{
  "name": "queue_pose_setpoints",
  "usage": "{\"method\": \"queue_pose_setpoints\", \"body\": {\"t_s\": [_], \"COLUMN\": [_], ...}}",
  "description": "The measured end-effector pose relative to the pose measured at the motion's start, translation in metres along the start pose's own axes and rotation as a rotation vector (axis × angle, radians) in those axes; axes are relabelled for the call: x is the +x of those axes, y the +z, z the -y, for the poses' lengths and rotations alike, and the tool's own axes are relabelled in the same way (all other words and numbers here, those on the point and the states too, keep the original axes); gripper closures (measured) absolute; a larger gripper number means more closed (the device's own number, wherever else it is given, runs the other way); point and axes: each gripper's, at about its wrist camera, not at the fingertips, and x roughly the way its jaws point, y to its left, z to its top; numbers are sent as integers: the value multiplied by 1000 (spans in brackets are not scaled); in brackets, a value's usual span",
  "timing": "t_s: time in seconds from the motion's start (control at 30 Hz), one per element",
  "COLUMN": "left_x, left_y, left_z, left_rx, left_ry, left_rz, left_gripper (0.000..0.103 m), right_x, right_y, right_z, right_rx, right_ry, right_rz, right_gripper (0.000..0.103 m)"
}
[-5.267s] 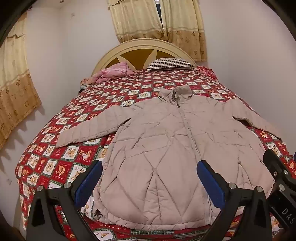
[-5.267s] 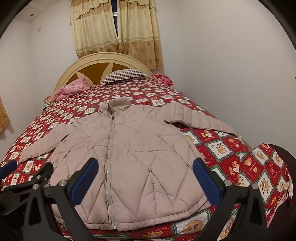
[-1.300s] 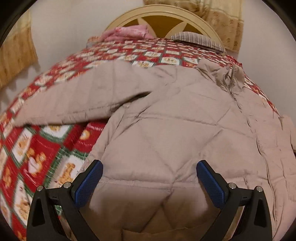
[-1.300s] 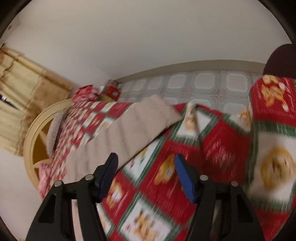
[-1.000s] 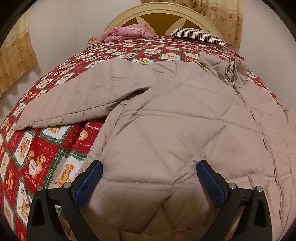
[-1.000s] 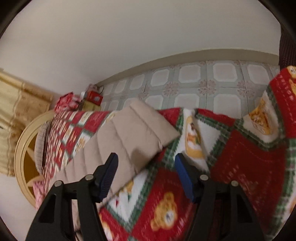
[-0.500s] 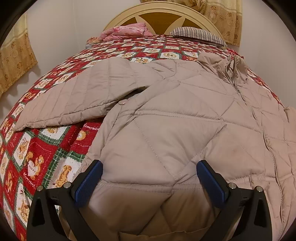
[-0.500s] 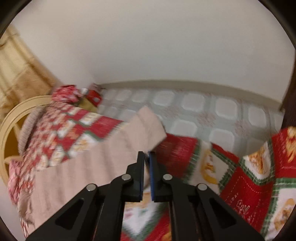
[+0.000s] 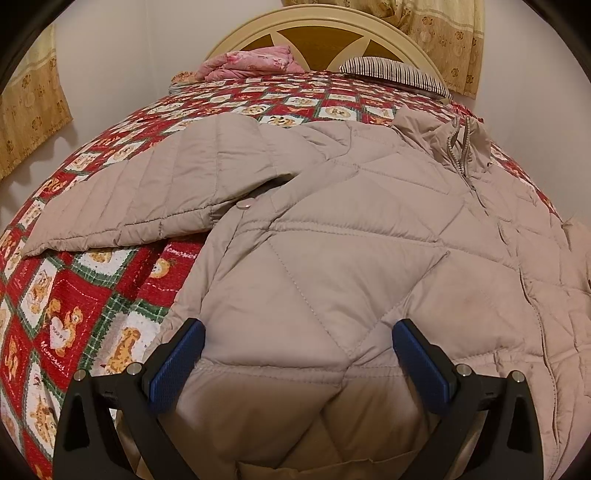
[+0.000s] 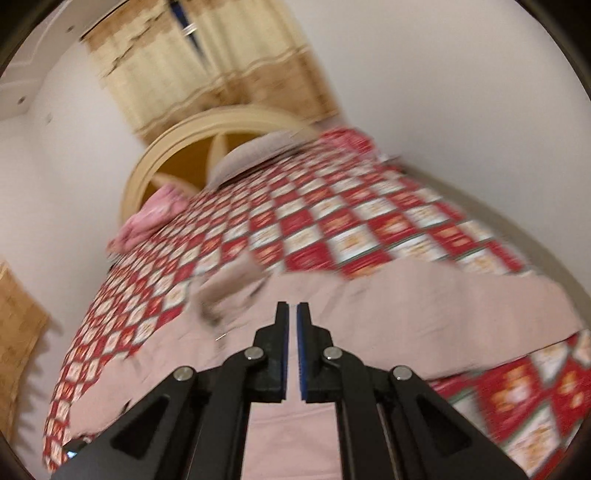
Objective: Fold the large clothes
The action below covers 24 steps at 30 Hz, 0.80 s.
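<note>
- Jacket [image 9: 332,236] lies spread across the bed [image 9: 74,314], hem at its foot edge.
- Left gripper [image 9: 297,363], fingers wide, hovers over the hem.
- Right gripper [image 10: 291,347] is pinched shut; whether it holds the sleeve is unclear.
- Sleeve-folding step; next, likely carry the sleeve inward.

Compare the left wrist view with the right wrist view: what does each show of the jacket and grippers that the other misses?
Only the left wrist view shows the left gripper open over the hem of the beige quilted jacket, plus the zipper and one sleeve lying flat on the bedspread.

Only the right wrist view, blurred, shows the right gripper shut; I cannot tell whether fabric is pinched.

Both share the jacket, the red bear-print bedspread, the cream headboard, the pink bedding and the striped pillow.
</note>
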Motion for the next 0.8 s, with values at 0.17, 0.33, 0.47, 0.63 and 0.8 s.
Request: {"method": "queue_pose_setpoints", "body": {"t_s": [0.17,0.33,0.47,0.63,0.8], "left_x": [0,0,0,1,2], "left_y": [0,0,0,-1,-1], "left_z": [-2,-2,-2,-1,1], "left_rx": [-5,-4,-3,3,10], "left_ry": [-8,-6,-6,2,12], "left_rz": [1,1,0,-1,-2], "left_gripper": [1,1,1,1,1], "right_x": [20,-14,-43,-55,-38], "right_y": [-21,-27,-45,-81,-76], "right_z": [11,116,237,346,373], "right_rx": [80,288,583,933,988], "right_ry": [-7,-110,-156,-183,-208], "right_rz": [-15,53,74,137,172], "right_gripper": [49,14,34,34,37]}}
